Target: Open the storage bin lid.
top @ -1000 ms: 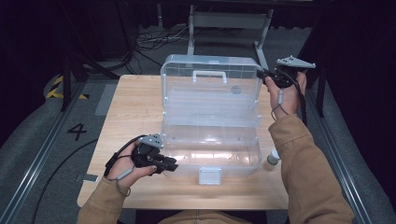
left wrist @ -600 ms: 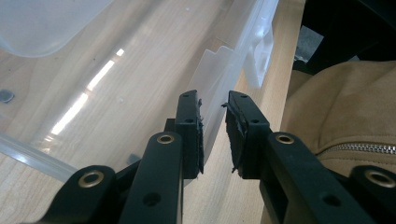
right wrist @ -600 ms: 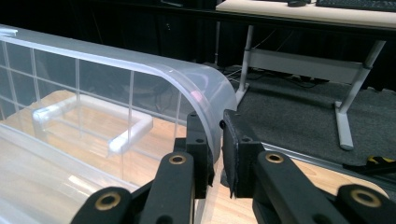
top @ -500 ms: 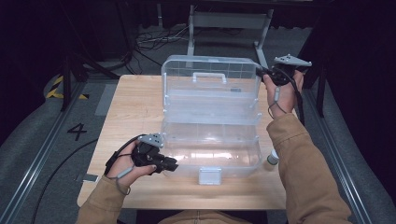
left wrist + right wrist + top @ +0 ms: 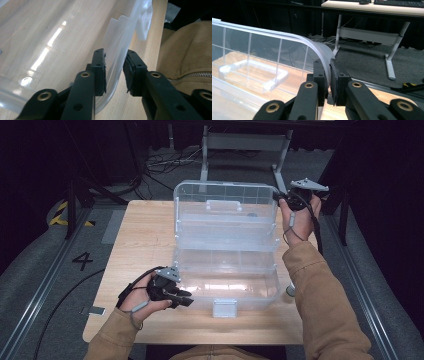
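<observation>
A clear plastic box (image 5: 235,292) stands on the wooden table (image 5: 140,245) with its lid (image 5: 225,222) raised upright at the back. My left gripper (image 5: 186,301) is at the box's front left corner. Its jaws (image 5: 113,67) straddle the front wall (image 5: 117,42) and have just been opening; the wall lies against one pad with a gap to the other. My right gripper (image 5: 278,197) is at the lid's top right corner. Its jaws (image 5: 327,72) have been closing and now pinch the lid's curved rim (image 5: 322,50).
A white latch (image 5: 224,307) hangs at the middle of the box's front, and a handle (image 5: 223,205) is on the lid. A small pale cylinder (image 5: 290,290) stands by the box's right side. A metal frame (image 5: 245,140) and cables lie on the floor beyond the table.
</observation>
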Demonstrator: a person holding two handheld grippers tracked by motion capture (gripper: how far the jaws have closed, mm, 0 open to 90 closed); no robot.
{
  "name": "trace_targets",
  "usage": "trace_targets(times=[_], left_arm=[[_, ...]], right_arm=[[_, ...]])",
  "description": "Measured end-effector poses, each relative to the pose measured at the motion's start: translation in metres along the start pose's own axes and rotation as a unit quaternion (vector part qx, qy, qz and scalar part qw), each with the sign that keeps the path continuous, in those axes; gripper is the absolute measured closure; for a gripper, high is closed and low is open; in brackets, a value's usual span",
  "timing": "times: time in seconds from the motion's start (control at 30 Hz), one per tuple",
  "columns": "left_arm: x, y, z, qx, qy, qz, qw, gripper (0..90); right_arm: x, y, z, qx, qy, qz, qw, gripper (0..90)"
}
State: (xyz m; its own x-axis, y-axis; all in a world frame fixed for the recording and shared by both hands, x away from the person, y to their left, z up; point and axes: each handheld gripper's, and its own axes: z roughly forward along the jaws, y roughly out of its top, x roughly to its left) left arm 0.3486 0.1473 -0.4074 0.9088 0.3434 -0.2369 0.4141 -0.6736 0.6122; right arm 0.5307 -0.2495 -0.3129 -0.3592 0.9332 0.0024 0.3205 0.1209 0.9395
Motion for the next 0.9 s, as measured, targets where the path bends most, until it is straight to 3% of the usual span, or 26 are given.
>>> trace_targets(times=[0.9], left_arm=[[-0.002,-0.002,0.011,-0.012,0.007,0.005,0.9999,74.2]], right_arm=[[-0.01,-0.009,0.03,0.013,0.004,-0.001,0.9999,85.2]])
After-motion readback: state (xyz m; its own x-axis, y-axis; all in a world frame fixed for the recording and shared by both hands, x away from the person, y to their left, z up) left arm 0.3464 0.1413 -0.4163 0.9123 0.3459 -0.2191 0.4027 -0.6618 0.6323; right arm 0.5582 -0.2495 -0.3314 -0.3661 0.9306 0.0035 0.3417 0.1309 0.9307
